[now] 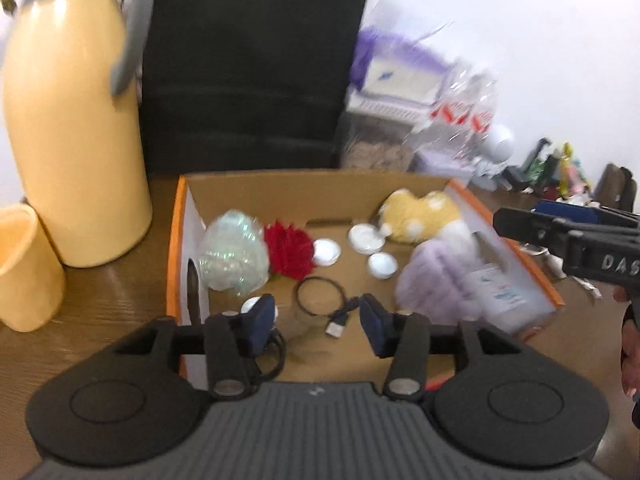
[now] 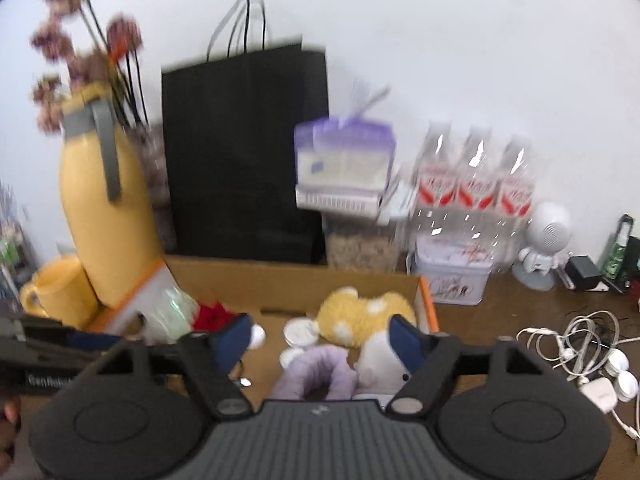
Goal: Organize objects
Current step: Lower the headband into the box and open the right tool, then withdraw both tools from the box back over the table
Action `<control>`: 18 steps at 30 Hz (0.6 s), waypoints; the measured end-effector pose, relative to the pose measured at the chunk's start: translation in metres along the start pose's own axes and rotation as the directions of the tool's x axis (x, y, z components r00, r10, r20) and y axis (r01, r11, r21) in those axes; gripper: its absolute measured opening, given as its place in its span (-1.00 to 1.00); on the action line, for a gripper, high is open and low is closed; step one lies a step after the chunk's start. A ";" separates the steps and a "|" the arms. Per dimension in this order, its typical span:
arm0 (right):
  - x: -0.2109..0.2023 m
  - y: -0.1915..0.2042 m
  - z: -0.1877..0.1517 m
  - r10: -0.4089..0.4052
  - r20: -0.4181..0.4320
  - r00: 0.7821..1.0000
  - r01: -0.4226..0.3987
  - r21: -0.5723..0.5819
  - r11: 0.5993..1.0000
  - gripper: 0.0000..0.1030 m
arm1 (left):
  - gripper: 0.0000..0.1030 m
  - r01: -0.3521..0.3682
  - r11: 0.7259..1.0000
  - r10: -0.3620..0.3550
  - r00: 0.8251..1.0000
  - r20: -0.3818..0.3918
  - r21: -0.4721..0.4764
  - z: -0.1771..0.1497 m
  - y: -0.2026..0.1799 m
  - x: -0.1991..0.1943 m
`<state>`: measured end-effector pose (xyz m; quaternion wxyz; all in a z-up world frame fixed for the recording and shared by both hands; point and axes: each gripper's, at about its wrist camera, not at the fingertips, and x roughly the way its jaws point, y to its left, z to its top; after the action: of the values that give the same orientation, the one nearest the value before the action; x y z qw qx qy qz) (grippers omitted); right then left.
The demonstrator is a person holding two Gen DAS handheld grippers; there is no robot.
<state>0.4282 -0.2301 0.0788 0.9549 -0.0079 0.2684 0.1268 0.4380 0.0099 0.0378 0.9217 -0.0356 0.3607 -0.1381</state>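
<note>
Now both jaws apart, empty.

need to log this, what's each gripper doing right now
left gripper: jaws open, nothing between them, above the brown cardboard box.
right gripper: jaws open, holding nothing.

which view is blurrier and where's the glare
Right wrist view is blurrier: the water bottles and dried flowers smear. Left wrist view smears mostly in the background, with glare streaks on the yellow jug.
</note>
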 end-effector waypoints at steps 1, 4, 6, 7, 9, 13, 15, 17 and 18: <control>-0.012 0.001 0.001 0.008 0.012 1.000 -0.008 0.006 1.000 0.63 | 0.17 0.009 1.000 -0.010 1.000 0.015 0.005 -0.003 -0.004 -0.015; -0.054 0.006 -0.004 0.028 0.037 0.999 -0.027 -0.020 0.999 0.71 | 0.46 0.072 0.997 -0.072 0.995 0.075 -0.003 -0.020 -0.013 -0.063; -0.084 0.009 -0.015 0.044 0.064 0.997 -0.042 -0.031 0.999 0.76 | 0.58 0.134 0.990 -0.129 0.986 0.102 -0.048 -0.038 -0.015 -0.093; -0.101 0.010 -0.023 0.054 0.073 0.996 -0.052 -0.026 0.998 0.76 | 0.58 0.158 0.985 -0.151 0.983 0.103 -0.064 -0.050 -0.018 -0.106; -0.131 0.010 -0.042 0.080 0.083 0.993 -0.080 -0.003 0.997 0.76 | 0.68 0.175 0.981 -0.164 0.980 0.115 -0.087 -0.075 -0.024 -0.133; -0.192 0.007 -0.086 0.142 0.136 0.980 -0.149 0.038 0.988 0.76 | 0.85 0.093 0.992 -0.079 0.984 0.157 -0.087 -0.123 -0.039 -0.175; -0.220 0.002 -0.107 0.153 0.154 0.976 -0.165 0.070 0.984 0.77 | 0.90 0.059 0.994 -0.042 0.984 0.176 -0.096 -0.145 -0.044 -0.194; -0.243 -0.003 -0.126 0.141 0.164 0.976 -0.162 0.123 0.979 0.77 | 0.95 0.037 0.994 -0.017 0.981 0.194 -0.101 -0.167 -0.046 -0.211; -0.255 -0.005 -0.136 0.127 0.171 0.977 -0.154 0.150 0.977 0.78 | 0.96 0.021 0.995 0.000 0.980 0.197 -0.099 -0.176 -0.047 -0.218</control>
<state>0.1500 -0.3073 0.0935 0.9594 0.0992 0.2001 0.1721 0.1555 0.0320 0.0588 0.9492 -0.0976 0.2740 -0.1204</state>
